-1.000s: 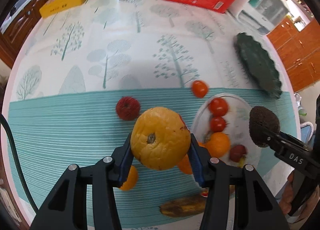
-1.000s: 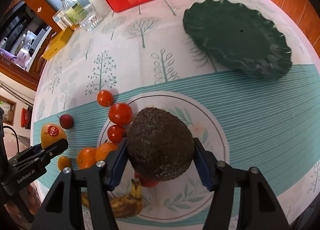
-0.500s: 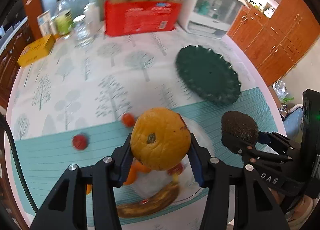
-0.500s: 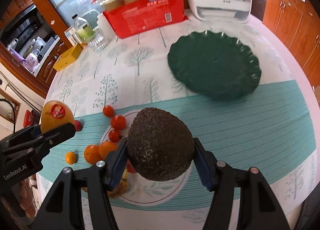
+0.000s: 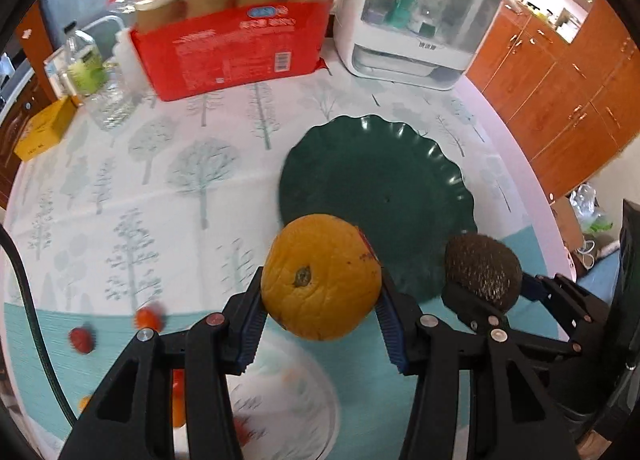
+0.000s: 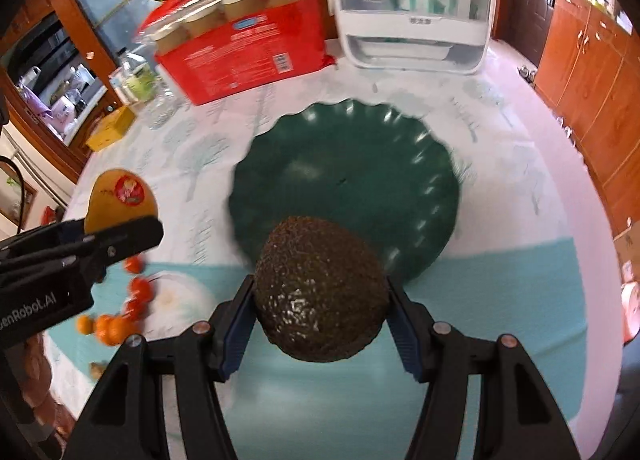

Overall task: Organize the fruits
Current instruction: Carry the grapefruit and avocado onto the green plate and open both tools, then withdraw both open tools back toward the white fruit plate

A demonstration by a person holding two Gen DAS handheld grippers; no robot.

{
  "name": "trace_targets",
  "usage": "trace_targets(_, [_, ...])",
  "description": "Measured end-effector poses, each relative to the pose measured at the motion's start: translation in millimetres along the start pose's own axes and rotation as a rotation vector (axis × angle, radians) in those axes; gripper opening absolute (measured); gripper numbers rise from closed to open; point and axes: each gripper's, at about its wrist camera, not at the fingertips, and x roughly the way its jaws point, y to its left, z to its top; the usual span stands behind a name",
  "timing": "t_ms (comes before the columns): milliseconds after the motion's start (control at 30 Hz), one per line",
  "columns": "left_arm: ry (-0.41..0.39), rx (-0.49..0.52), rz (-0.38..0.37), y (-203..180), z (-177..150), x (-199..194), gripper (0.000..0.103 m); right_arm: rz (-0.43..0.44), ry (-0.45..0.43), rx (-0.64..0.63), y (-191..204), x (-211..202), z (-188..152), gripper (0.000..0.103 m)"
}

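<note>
Tree-patterned tabletop (image 5: 168,180) carries a green plate (image 5: 384,188), its near edge hidden behind both fruits. Left claw (image 5: 320,324) pinches an orange (image 5: 320,276); right claw (image 6: 320,320) pinches an avocado (image 6: 320,292). Small fruits (image 6: 120,308) blur below.

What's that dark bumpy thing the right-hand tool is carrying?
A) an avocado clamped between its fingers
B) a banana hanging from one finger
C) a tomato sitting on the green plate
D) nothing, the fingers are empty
A: the right gripper has its blue-padded fingers pressed on either side of a dark, pebbly avocado, held up in front of the green plate.
</note>
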Motion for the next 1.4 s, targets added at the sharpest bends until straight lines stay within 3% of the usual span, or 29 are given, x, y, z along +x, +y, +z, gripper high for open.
trace_targets(267, [0.065, -0.029, 0.017, -22.1, 35.0, 70.6, 0.049, -0.059, 0.019, -0.039, -42.4, 58.1, 53.1, 0.062])
trace_targets(433, [0.114, -0.031, 0.022, -24.6, 42.6, 108.2, 0.049, -0.029, 0.057, -0.03, -53.9, 77.3, 58.0, 0.062])
trace_targets(600, [0.136, -0.008, 0.034, -27.0, 39.4, 121.8, 0.05, -0.008, 0.101, -0.051, -51.8, 88.5, 49.5, 0.062])
trace_targets(767, [0.144, 0.03, 0.068, -30.5, 34.5, 121.3, 0.056, -0.012, 0.093, -0.095, -47.2, 84.7, 46.9, 0.063])
trace_targets(833, [0.123, 0.043, 0.09, -30.2, 34.3, 113.7, 0.072, -0.022, 0.089, -0.106, -46.7, 81.4, 46.0, 0.063])
trace_targets(933, [0.084, 0.048, 0.108, -27.1, 34.9, 100.2, 0.085, -0.03, 0.065, -0.117, -46.2, 72.7, 47.4, 0.063])
trace_targets(1400, [0.051, 0.038, 0.102, -15.7, 18.9, 65.2, 0.086, 0.019, 0.04, -0.121, -29.0, 37.9, 42.0, 0.065])
